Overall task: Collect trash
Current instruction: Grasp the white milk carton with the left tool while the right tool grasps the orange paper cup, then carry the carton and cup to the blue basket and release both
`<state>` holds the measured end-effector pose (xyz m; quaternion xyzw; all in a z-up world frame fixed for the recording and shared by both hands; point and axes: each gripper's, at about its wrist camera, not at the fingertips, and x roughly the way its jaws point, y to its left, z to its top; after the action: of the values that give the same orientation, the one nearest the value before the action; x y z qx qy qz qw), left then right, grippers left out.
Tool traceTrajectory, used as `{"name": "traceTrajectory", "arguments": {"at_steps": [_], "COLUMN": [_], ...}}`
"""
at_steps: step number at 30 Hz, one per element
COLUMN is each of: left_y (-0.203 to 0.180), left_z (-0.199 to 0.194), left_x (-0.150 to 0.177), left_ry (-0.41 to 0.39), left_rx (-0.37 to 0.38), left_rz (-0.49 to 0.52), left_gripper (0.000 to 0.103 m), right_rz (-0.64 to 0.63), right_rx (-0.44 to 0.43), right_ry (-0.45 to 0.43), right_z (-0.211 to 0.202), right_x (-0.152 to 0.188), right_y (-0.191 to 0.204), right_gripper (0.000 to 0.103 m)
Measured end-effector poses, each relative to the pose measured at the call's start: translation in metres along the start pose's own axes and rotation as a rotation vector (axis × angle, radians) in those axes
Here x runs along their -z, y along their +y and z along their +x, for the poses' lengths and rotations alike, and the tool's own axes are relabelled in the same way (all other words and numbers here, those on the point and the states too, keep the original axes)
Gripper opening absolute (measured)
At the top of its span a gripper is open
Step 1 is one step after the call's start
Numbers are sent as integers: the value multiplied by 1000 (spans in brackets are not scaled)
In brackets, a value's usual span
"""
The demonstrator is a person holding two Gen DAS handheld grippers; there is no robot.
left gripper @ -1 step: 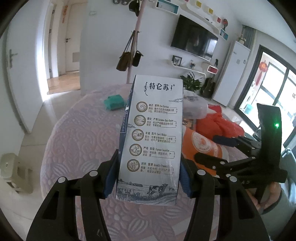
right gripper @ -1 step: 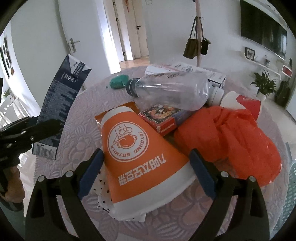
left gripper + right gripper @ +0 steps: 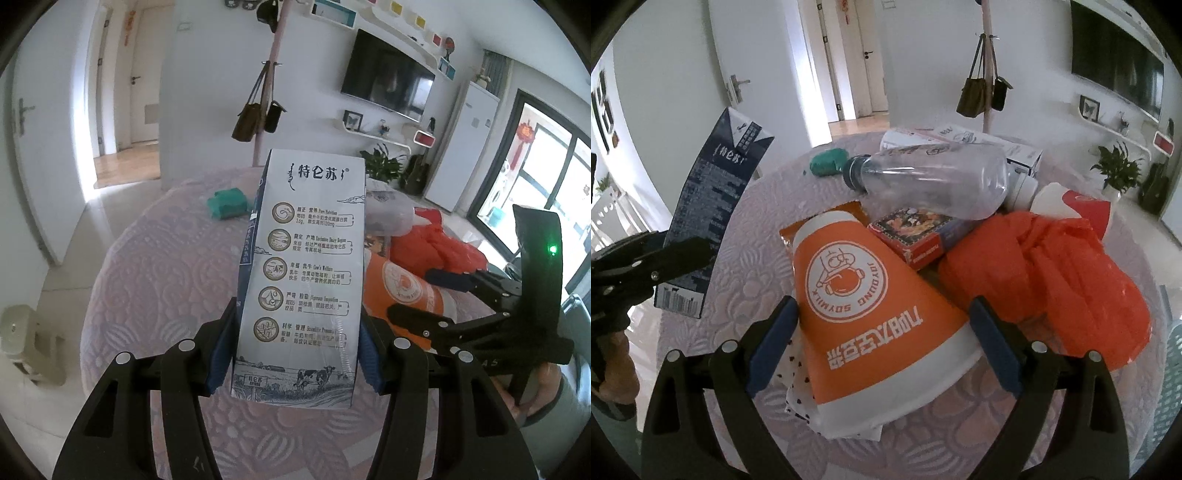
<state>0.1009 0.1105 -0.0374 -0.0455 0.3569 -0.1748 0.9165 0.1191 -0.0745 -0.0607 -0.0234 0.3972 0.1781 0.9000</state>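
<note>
My left gripper (image 3: 295,354) is shut on a tall white and blue milk carton (image 3: 306,273) and holds it upright above the round table (image 3: 159,280). The carton also shows at the left of the right wrist view (image 3: 709,218). My right gripper (image 3: 882,336) is open, its pads on either side of an orange and white paper cup (image 3: 871,314) that lies on its side; I cannot tell if they touch it. Behind the cup lie a small red box (image 3: 919,236), a clear plastic bottle (image 3: 934,184) and an orange plastic bag (image 3: 1052,273).
A green crumpled wad (image 3: 827,162) lies at the far side of the table. White cartons (image 3: 960,138) and a red and white cup (image 3: 1078,206) lie behind the bottle. A spotted paper (image 3: 798,376) lies under the orange cup. A coat stand with bags (image 3: 258,118) stands beyond the table.
</note>
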Motion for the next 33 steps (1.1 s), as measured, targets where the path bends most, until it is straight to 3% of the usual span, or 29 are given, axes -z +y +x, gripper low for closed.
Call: {"name": "traceTrajectory", "arguments": {"at_steps": [4, 6, 12, 20, 29, 33], "left_y": [0, 0, -1, -16, -31, -32], "left_z": [-3, -4, -13, -18, -23, -24], "left_x": [8, 9, 14, 10, 10, 13], "left_ry": [-9, -10, -21, -55, -66, -62], "left_rx": [15, 12, 6, 5, -1, -1], "left_rz": [-8, -11, -21, -13, 9, 13], "left_gripper": [55, 55, 55, 55, 55, 55], "right_rz": [-47, -60, 1, 31, 89, 113], "right_rx": [21, 53, -15, -5, -21, 17], "right_ry": [19, 3, -62, -149, -131, -98], "right_z": [4, 2, -15, -44, -49, -38], "right_x": [7, 7, 7, 6, 5, 2], "right_y": [14, 17, 8, 4, -13, -25], "right_gripper": [89, 80, 63, 42, 43, 46]}}
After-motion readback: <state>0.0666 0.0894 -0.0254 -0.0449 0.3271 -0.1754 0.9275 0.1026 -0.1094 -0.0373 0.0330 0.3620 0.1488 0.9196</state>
